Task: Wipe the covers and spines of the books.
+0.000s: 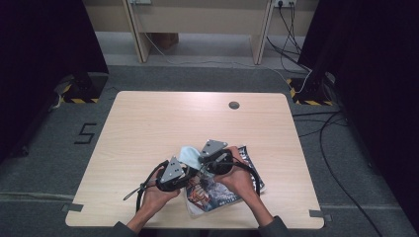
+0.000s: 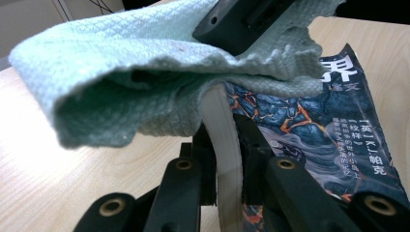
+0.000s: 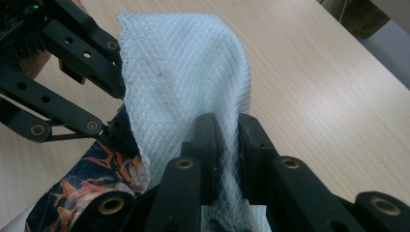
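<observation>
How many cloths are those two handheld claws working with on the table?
1. A pale green cloth sits over the book, near the table's front edge, pinched by the right gripper. More could be hidden beneath it.

Most of my table (image 1: 148, 123) is bare wood: far half, left side and right edge all open for a pass. Only clutter sits near my front edge: the book (image 1: 222, 190) lying flat, the pale cloth (image 1: 188, 154) draped over its far left corner. My left gripper (image 1: 184, 173) and right gripper (image 1: 205, 159) are crowded just beside each other there, so no room between them. A small round grommet (image 1: 233, 104) sits flush near the far edge, no hindrance. Dark curtains (image 1: 44, 44) wall both sides beyond the table.
</observation>
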